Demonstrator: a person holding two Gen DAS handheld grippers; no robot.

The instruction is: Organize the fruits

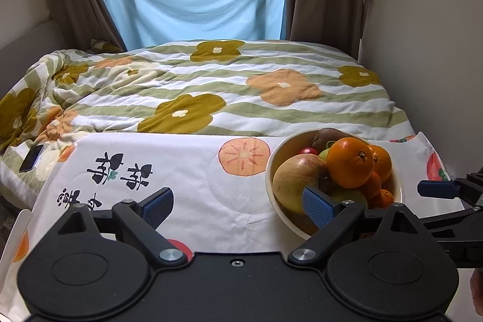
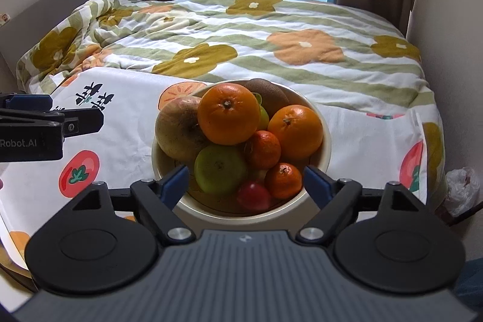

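Observation:
A cream bowl (image 2: 326, 138) piled with fruit stands on a white printed cloth (image 2: 120, 122). In it are a big orange (image 2: 228, 113), a second orange (image 2: 295, 132), a brownish apple (image 2: 176, 130), a green apple (image 2: 219, 168), two small tangerines (image 2: 283, 180), a kiwi (image 2: 268, 94) and a small red fruit (image 2: 253, 196). My right gripper (image 2: 246, 181) is open and empty, its fingers on either side of the bowl's near rim. My left gripper (image 1: 238, 204) is open and empty above the cloth, left of the bowl (image 1: 271, 171); its right finger (image 1: 320, 205) overlaps the bowl.
The cloth lies on a table in front of a bed with a flowered quilt (image 1: 211, 86). A phone (image 1: 31, 158) lies on the quilt at the left. A wall (image 1: 428, 50) stands close on the right. A white plastic bag (image 2: 462, 189) sits by the table's right side.

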